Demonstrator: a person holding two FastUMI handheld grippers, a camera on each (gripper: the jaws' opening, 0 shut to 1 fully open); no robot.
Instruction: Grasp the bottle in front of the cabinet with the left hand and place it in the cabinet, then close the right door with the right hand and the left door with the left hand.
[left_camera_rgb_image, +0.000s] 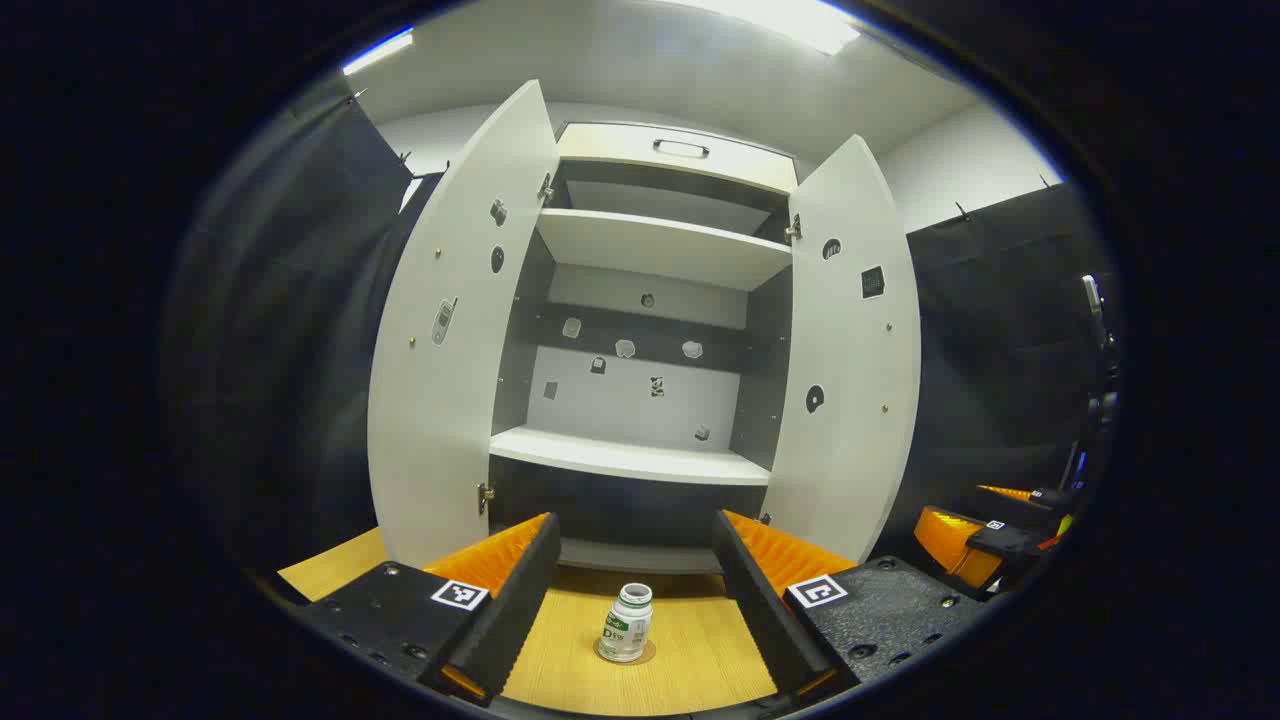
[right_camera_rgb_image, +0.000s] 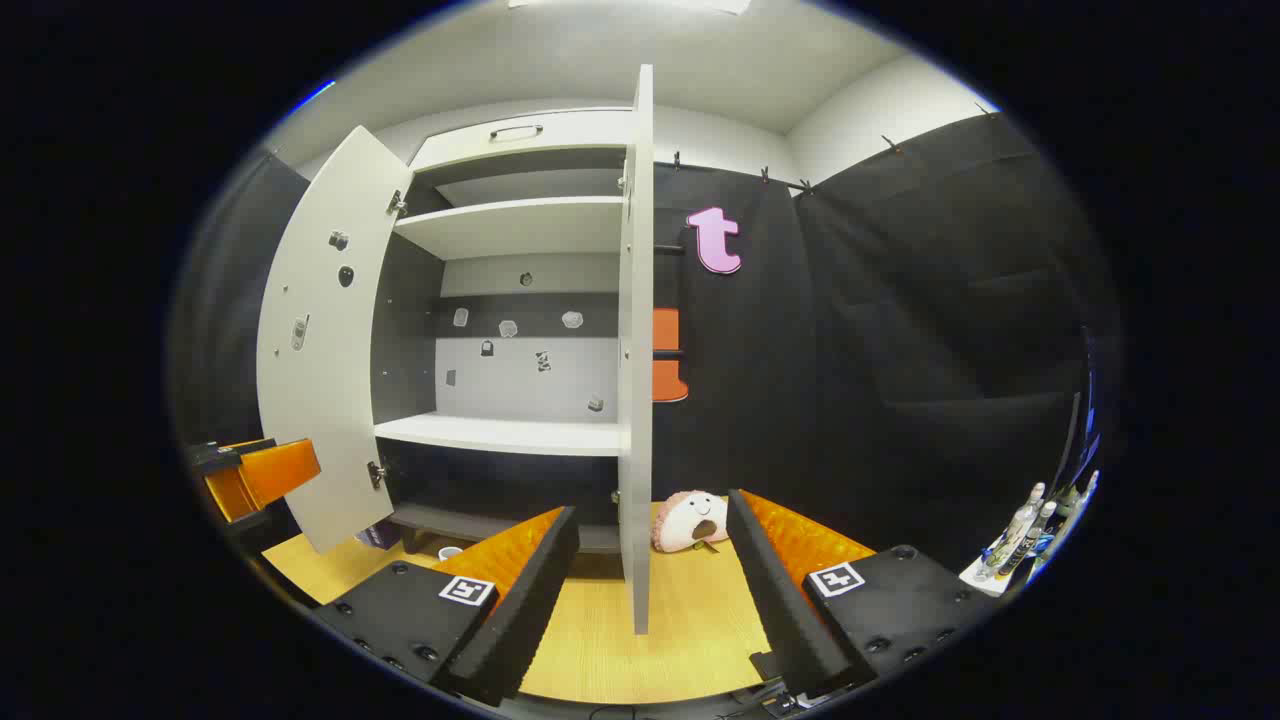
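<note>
A small white bottle with a green label stands upright on the wooden table, just in front of the white cabinet. My left gripper is open, and the bottle sits low between its fingers, touching neither. Both cabinet doors are swung open: the left door and the right door. In the right gripper view, my right gripper is open and holds nothing. The right door is seen edge-on straight ahead of it. The right gripper's body shows at the far right of the left gripper view.
The cabinet has a low white shelf and a higher one, both bare. A plush toy lies on the table right of the right door. Several small bottles stand at the far right. Black cloth walls close both sides.
</note>
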